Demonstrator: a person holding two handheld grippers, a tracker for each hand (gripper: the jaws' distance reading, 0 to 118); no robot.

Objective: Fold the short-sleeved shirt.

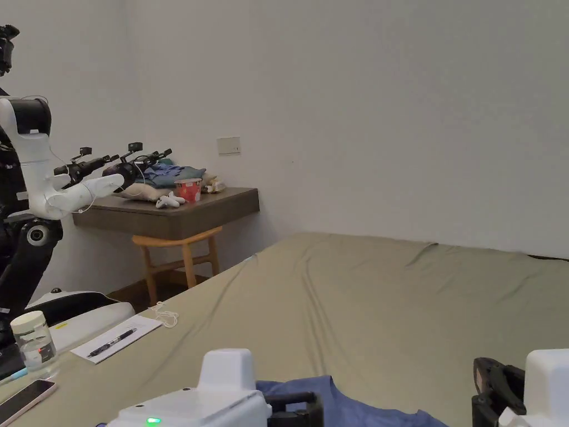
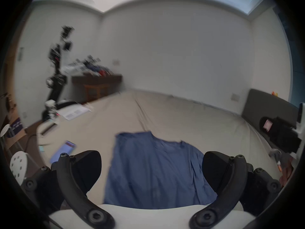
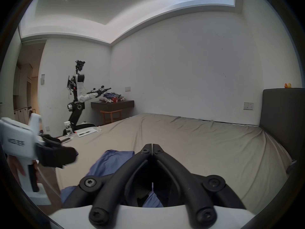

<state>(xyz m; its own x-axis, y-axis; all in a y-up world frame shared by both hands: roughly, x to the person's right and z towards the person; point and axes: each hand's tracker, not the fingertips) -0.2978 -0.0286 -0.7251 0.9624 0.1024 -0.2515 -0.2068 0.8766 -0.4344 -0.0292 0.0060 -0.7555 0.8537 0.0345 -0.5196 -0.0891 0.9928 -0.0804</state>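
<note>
A blue short-sleeved shirt [image 2: 153, 171] lies spread on the olive bed sheet [image 1: 361, 311] at the near edge, its collar toward the far side. In the head view only its top edge [image 1: 355, 408] shows. My left gripper [image 2: 151, 156] hovers over the shirt's near end with its jaws wide open and nothing between them. It also appears at the left of the right gripper view as a blurred left gripper [image 3: 57, 155] held by a hand. My right gripper [image 3: 151, 145] has its jaws shut, tips touching, above the shirt's right part [image 3: 112, 161]. Blue cloth shows beneath the jaws.
At the bed's left edge lie a phone [image 1: 25, 397], a jar [image 1: 33, 339] and a paper with a pen [image 1: 116, 338]. A white and black robot [image 1: 33, 183] stands beyond them. A wall shelf [image 1: 166, 214] carries clothes above a stool [image 1: 178, 250]. A dark headboard [image 3: 283, 117] bounds the right.
</note>
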